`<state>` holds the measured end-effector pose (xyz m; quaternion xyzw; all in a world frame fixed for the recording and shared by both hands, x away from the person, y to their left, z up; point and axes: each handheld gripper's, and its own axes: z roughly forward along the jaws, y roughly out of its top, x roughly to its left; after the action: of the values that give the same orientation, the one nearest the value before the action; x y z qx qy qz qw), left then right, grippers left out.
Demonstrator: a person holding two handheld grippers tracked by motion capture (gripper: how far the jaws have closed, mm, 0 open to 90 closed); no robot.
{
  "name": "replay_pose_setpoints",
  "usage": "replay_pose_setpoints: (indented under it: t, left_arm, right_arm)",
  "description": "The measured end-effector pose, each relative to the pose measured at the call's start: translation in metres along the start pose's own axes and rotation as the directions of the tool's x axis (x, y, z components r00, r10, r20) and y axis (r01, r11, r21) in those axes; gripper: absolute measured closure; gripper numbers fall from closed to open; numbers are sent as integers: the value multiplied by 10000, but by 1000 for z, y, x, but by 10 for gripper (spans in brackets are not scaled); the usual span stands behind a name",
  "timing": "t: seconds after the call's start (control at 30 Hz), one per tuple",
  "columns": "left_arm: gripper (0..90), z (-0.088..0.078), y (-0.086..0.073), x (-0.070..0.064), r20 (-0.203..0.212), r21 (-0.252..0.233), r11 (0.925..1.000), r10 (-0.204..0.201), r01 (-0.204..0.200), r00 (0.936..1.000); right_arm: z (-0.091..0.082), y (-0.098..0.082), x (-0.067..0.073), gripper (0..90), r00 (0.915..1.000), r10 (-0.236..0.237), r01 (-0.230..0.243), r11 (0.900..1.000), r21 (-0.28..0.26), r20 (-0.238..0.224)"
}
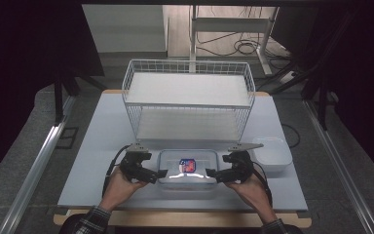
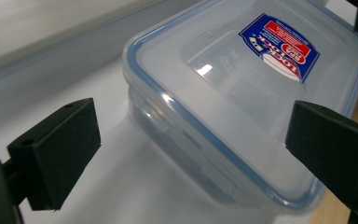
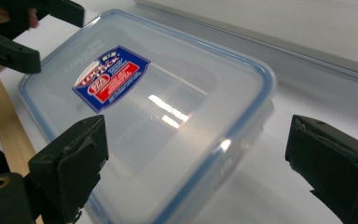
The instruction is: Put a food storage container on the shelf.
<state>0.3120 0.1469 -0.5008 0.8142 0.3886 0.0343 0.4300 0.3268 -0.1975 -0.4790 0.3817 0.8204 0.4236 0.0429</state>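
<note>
The jaws of the left gripper [image 1: 161, 173] are spread wide and released, one short end of the plastic box [image 1: 187, 169] being framed between them without contact. The jaws of the right gripper [image 1: 210, 172] are likewise parted at the opposite end, with nothing pinched between them. The box is set flat near the front edge of the tabletop [image 1: 92, 156], lid closed, directly before the wire rack [image 1: 187, 100]; a white bowl [image 1: 272, 154] is placed just beside the right gripper.

The step in hand is judged to be a two-sided grasp of the box. It would be done well if both pairs of jaws were brought onto the end flaps at the same level and closed together, so that the smooth, clear walls are not tilted or allowed to slip.

A red and blue sticker [image 3: 111, 78] is fixed on the lid; a name like "Lock&Lock" can be made out, the smaller print being too fine to read.
</note>
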Motion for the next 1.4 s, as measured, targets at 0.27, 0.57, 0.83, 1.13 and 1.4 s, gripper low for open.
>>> replay_pose_setpoints:
  t: [0.27, 0.57, 0.83, 1.13, 1.4]
  left_arm:
    - [4, 24, 3, 11, 1806, 373, 9951, -964, 912, 9788]
    - [23, 20, -3, 9, 2192, 1078, 9823, -1735, 1529, 9601]
    - [220, -3, -14, 1, 2060, 492, 9920, -1236, 1159, 9707]
    - [455, -20, -27, -9, 2058, -557, 9866, -1389, 1533, 9687]
    - [473, -20, -28, -11, 2025, -837, 9768, -1768, 1970, 9632]
  right_arm:
    - [23, 3, -10, 43, 9920, 899, -844, 9944, 636, -888]
    - [22, -4, -13, 69, 9707, 1941, -1763, 9758, 1293, -1416]
    - [0, -8, -8, 300, 9666, 2249, -2127, 9715, 1045, -1232]
    - [-25, -22, -3, 505, 9575, 2361, -2322, 9717, 429, -1656]
    - [-30, -26, 3, 521, 9594, 2383, -2374, 9711, 245, -1510]
